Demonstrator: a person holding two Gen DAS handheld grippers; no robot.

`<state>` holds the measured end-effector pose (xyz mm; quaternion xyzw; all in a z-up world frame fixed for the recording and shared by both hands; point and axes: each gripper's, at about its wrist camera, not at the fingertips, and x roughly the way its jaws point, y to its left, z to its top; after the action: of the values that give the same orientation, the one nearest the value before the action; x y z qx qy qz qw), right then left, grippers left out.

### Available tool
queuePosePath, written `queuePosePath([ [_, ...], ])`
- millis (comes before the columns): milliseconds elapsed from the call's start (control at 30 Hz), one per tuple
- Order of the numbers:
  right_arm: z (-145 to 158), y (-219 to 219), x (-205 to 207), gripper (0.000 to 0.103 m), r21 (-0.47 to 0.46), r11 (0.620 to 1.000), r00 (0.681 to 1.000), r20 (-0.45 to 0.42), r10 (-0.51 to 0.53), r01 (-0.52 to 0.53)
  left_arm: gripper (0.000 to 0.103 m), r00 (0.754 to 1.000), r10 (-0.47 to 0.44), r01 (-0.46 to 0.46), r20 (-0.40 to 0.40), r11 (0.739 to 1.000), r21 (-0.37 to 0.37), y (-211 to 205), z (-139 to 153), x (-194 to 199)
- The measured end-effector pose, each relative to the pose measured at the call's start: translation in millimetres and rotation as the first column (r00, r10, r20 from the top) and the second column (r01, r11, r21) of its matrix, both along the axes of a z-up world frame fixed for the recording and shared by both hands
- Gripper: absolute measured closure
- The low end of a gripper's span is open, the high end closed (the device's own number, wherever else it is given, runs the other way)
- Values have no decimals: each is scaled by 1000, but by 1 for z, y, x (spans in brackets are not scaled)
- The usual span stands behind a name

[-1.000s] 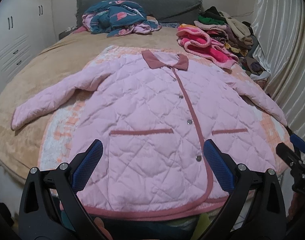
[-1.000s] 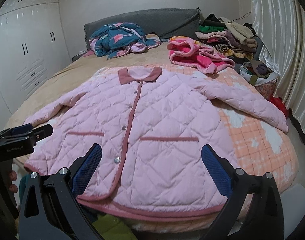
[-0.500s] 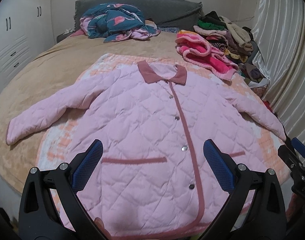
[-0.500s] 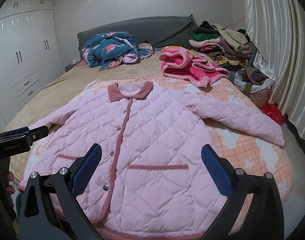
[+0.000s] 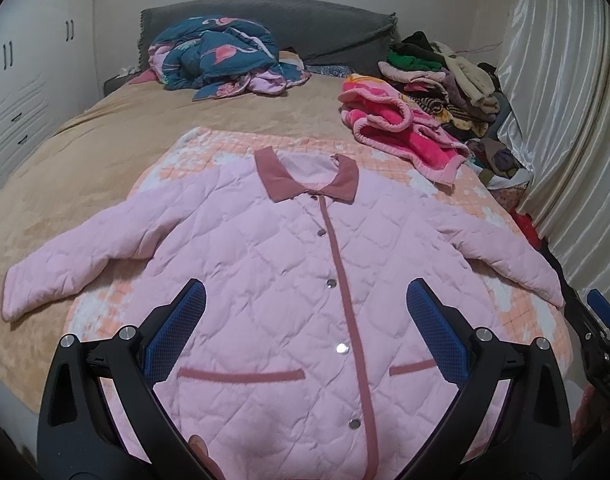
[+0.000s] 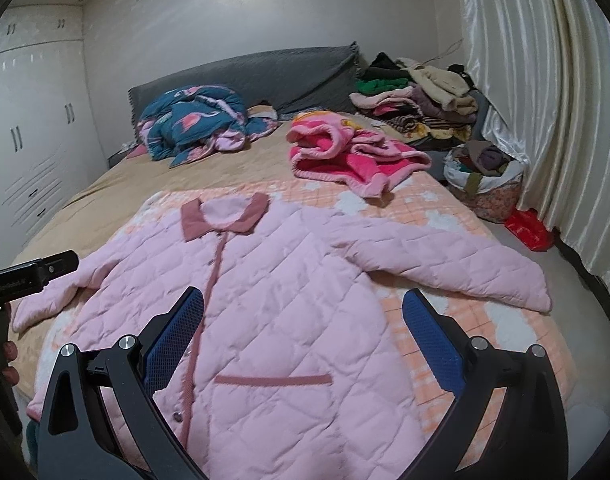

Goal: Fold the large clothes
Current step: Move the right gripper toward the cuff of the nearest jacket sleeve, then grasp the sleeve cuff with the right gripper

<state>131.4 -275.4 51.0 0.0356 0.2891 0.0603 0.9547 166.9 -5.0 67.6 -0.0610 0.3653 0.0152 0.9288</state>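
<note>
Pink quilted jacket (image 5: 289,280) spread flat on bed (image 5: 85,152), front up, buttoned, sleeves out. Folding not begun; pre-grasp. Next: take a sleeve or side edge, fold toward placket. Left gripper (image 5: 305,340) and right gripper (image 6: 303,340) above lower front, fingers apart, probably clear of fabric.

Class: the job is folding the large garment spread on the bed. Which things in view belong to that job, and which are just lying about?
Belongs to the job:
pink quilted jacket
left hand-held gripper, open
right hand-held gripper, open

Just lying about:
blue flamingo-print quilt
bright pink fleece garment
stacked clothes pile
red bag
</note>
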Motion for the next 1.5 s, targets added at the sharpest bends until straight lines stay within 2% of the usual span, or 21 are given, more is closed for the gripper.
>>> queuePosePath([
  [367, -24, -49, 44, 4, 47, 991, 990, -72, -124, 128, 9, 997, -56, 58, -55, 998, 25, -32, -19, 52],
  [533, -39, -68, 64, 4, 18, 980, 976, -95, -198, 201, 9, 993, -82, 85, -87, 996, 33, -43, -30, 77],
  [767, -64, -104, 94, 4, 34, 955, 946, -152, -287, 295, 9, 989, -97, 104, -111, 993, 54, -60, -43, 107],
  [1133, -106, -170, 132, 4, 60, 888, 868, -248, -429, 456, 9, 985, -80, 94, -155, 992, 86, -78, -69, 153],
  [1267, -124, -196, 141, 4, 86, 851, 829, -295, -475, 518, 9, 983, -78, 93, -164, 992, 87, -82, -78, 166],
  [1367, -135, -212, 146, 4, 127, 830, 815, -320, -484, 543, 9, 981, -78, 97, -176, 990, 103, -86, -88, 176],
  [1500, -153, -239, 154, 4, 166, 776, 768, -370, -523, 608, 9, 979, -70, 92, -193, 990, 109, -90, -101, 188],
])
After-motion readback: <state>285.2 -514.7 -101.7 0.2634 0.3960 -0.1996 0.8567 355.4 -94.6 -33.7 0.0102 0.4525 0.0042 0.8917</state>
